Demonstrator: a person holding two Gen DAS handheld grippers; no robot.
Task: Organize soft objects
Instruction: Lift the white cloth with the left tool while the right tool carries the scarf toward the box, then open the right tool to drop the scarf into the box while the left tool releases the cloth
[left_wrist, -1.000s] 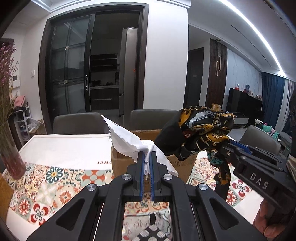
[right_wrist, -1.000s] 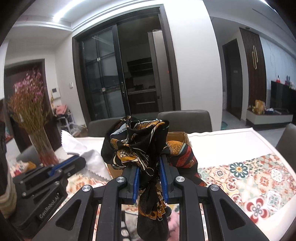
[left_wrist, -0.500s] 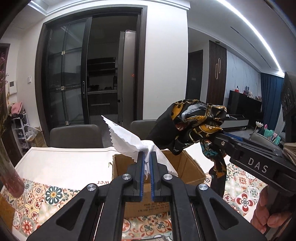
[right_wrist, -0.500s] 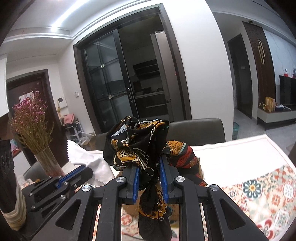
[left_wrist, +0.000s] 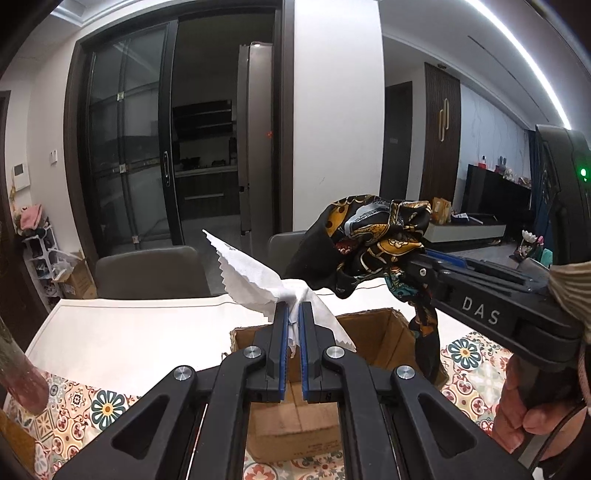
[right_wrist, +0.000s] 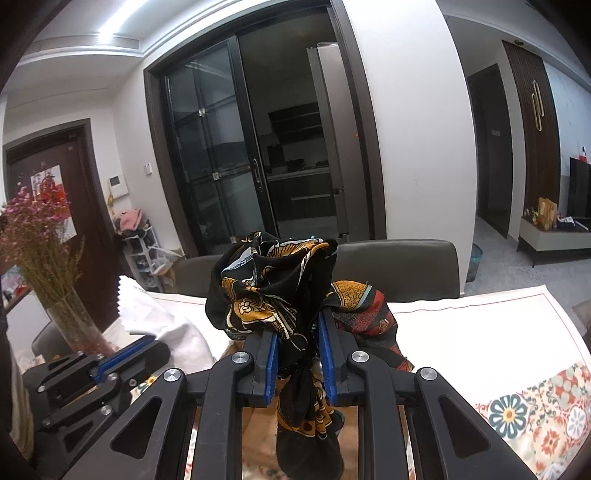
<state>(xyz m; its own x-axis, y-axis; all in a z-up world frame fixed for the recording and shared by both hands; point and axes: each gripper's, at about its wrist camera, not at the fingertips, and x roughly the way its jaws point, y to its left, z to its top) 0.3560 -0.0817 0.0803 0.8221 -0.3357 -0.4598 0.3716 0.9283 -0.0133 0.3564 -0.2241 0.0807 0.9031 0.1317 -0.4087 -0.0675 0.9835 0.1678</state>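
My left gripper (left_wrist: 293, 314) is shut on a white cloth (left_wrist: 255, 277) with zigzag edges, held in the air over an open cardboard box (left_wrist: 373, 332) on the table. To its right, my right gripper (left_wrist: 410, 258) is shut on a bunched black scarf (left_wrist: 369, 236) with gold and red print, also above the box. In the right wrist view the scarf (right_wrist: 280, 288) bulges above my right gripper (right_wrist: 297, 332) and hangs below it. The white cloth (right_wrist: 159, 317) and the left gripper (right_wrist: 122, 358) appear at lower left there.
A patterned tablecloth (left_wrist: 103, 402) covers the table (left_wrist: 129, 332). A glass vase (right_wrist: 77, 325) of dried pink flowers stands at the left. Grey chairs (left_wrist: 151, 273) line the far side. A person's hand (left_wrist: 524, 417) holds the right gripper's handle.
Both grippers have moved forward and a little up with their cloths. The box has slid down the pictures and now lies right under them, its inside showing.
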